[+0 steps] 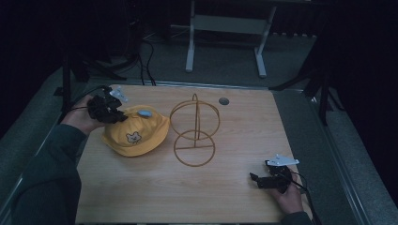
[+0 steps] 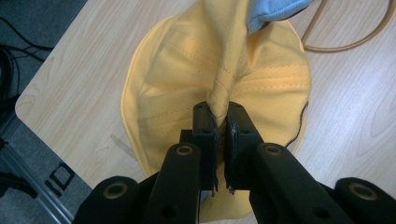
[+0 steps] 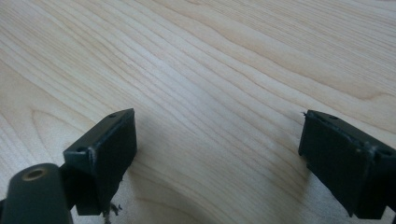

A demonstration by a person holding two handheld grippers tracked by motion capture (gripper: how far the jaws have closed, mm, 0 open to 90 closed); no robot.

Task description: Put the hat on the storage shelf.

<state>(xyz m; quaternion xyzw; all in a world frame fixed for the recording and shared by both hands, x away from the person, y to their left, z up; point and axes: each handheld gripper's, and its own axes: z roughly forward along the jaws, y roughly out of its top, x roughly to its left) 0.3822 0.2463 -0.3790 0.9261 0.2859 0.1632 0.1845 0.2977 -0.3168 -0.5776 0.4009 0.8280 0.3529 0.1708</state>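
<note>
Yellow hat: pinched in our left gripper; right gripper wide, idle. Next, likely: lift onto wire stand.

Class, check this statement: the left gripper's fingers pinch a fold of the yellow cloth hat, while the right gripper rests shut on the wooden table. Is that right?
Not quite. The right gripper is open, its fingers wide apart over the wooden table, as the right gripper view shows. The left gripper does pinch the yellow cloth hat.

You're in a dim lab-like recording room: wooden table, grey carpet, black stands, loose cables, white desk frame.
</note>
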